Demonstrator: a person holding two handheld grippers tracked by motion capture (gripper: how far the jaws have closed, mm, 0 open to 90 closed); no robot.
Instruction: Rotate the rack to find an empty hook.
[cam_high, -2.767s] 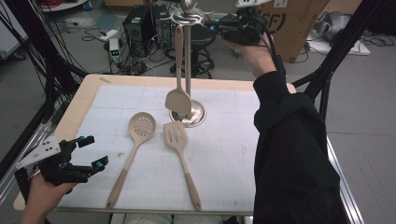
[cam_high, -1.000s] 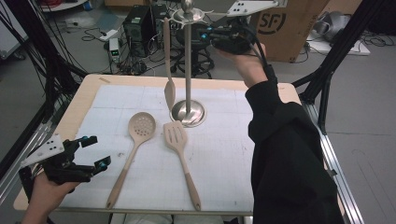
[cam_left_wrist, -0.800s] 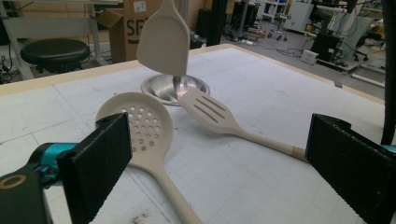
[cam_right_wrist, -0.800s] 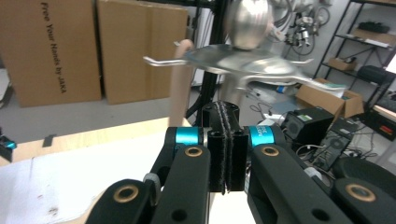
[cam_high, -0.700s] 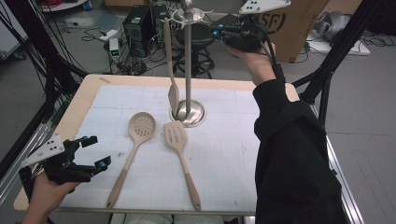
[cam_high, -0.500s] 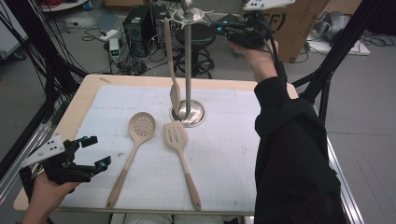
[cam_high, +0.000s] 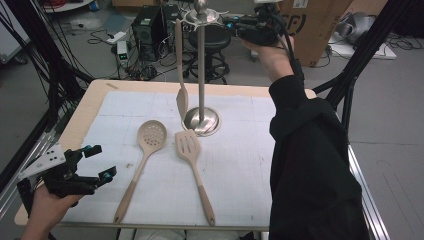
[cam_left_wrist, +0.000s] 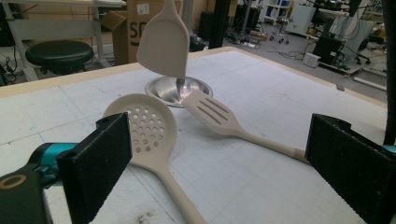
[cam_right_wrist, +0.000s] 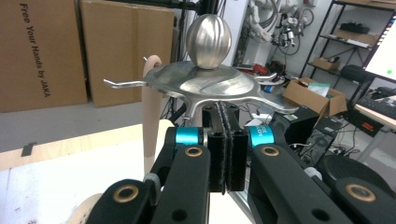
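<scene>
Work in hand: hanging beige utensils on the steel utensil stand with a round base and a ball-topped ring of hooks (cam_high: 200, 75), which rises at twelve o'clock from the middle of the white gridded mat (cam_high: 240, 160)

The beige solid spatula (cam_high: 180, 65) hangs by its handle end from a hook on the stand's nine o'clock side, blade down and clear of the base. Judged as placed: it hangs free with nothing gripping it

The right gripper (cam_high: 235, 26) is raised at the stand's three o'clock, level with the hook ring. In the right gripper view its pads (cam_right_wrist: 232, 149) are pressed flat together with nothing between them, just short of the ring. Judged reason: the load has been given up to the hook

The left gripper (cam_high: 99, 162) rests at the mat's eight o'clock corner, spread wide and empty, facing the two utensils left on the mat. Judged reason: it waits within reach of the next pick

The beige round perforated skimmer (cam_high: 142, 162) and the beige slotted turner (cam_high: 194, 165) lie side by side at the base's six o'clock, heads toward the stand, handles toward the person, easy to take
</scene>
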